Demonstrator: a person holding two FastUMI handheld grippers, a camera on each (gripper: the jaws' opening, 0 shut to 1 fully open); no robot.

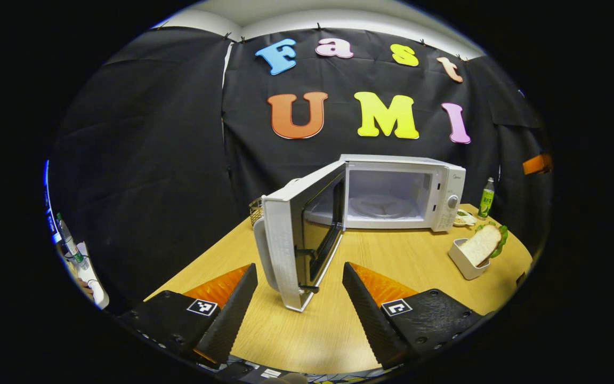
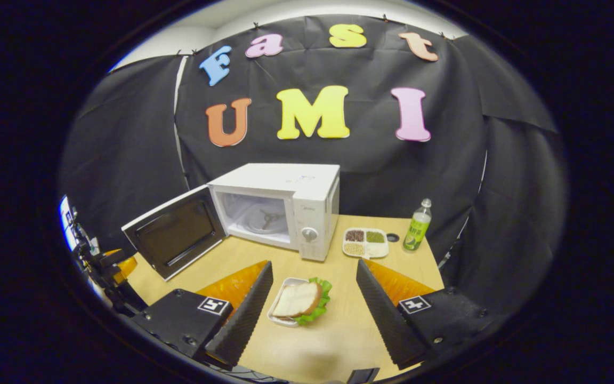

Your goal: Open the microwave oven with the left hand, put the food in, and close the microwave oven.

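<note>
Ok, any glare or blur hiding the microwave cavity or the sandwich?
Left gripper view: microwave cavity evenly lit, turntable plain, fisheye bends the open door. Right gripper view: sandwich sharp between the open hand-held gripper fingers, no glare.

One microwave oven (image 2: 280,210), door (image 2: 174,233) open. One sandwich (image 2: 300,300) in one white tray (image 2: 276,318). One divided dish (image 2: 365,242) with four compartments of grains. One green bottle (image 2: 417,226). One wire basket (image 1: 255,211). One wooden table (image 2: 333,330).
</note>
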